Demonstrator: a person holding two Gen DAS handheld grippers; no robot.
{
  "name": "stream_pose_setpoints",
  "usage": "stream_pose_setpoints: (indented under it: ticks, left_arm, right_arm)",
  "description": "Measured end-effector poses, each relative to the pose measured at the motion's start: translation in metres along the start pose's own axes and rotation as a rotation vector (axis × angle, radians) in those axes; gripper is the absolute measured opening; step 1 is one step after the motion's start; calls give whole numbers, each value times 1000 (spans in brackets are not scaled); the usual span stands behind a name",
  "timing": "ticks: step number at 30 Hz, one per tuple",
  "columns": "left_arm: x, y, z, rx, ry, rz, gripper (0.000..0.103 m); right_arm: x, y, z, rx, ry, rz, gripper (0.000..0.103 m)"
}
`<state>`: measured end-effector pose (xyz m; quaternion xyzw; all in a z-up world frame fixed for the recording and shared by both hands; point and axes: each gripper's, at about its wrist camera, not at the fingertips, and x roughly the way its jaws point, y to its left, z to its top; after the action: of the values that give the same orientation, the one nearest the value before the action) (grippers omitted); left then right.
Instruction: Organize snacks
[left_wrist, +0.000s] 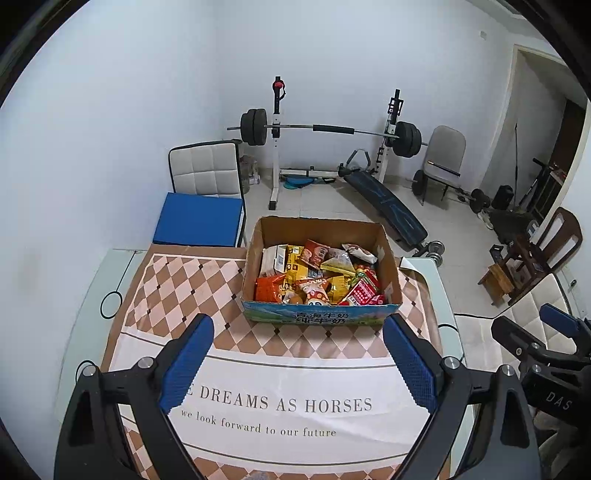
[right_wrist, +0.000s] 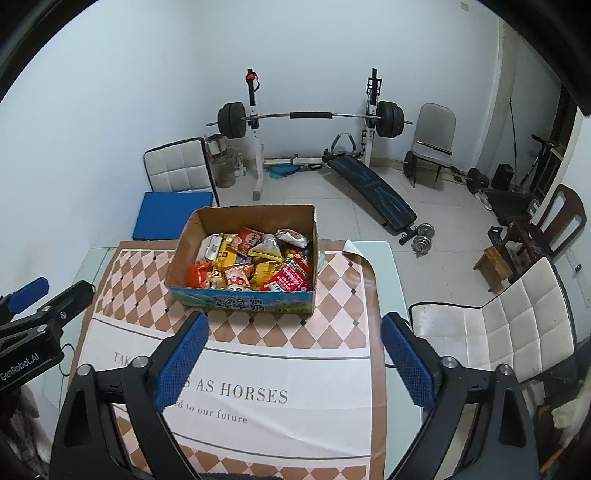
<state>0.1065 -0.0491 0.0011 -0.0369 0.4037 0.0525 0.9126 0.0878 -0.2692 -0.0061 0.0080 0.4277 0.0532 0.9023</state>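
Observation:
An open cardboard box stands at the far end of the table, full of several snack packets in red, orange and yellow. My left gripper hangs open over the tablecloth, nearer me than the box, with nothing between its blue pads. My right gripper is open too and empty, to the right of the left one and just short of the box's front wall. The right gripper shows at the edge of the left wrist view, the left gripper at the edge of the right wrist view.
A checked tablecloth with printed words covers the glass table. White padded chairs stand beyond and to the right of it. A blue cushion, a barbell rack and a bench sit behind.

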Motion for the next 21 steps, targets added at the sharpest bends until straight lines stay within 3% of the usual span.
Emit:
stream_pose_setpoints:
  ticks: [8, 21]
  left_arm:
    - [28, -2, 7, 30, -18, 38, 94]
    - [56, -9, 21, 61, -29, 36, 94]
  right_arm:
    - [32, 1, 11, 41, 4, -15, 99]
    - [59, 5, 27, 42, -8, -61, 99]
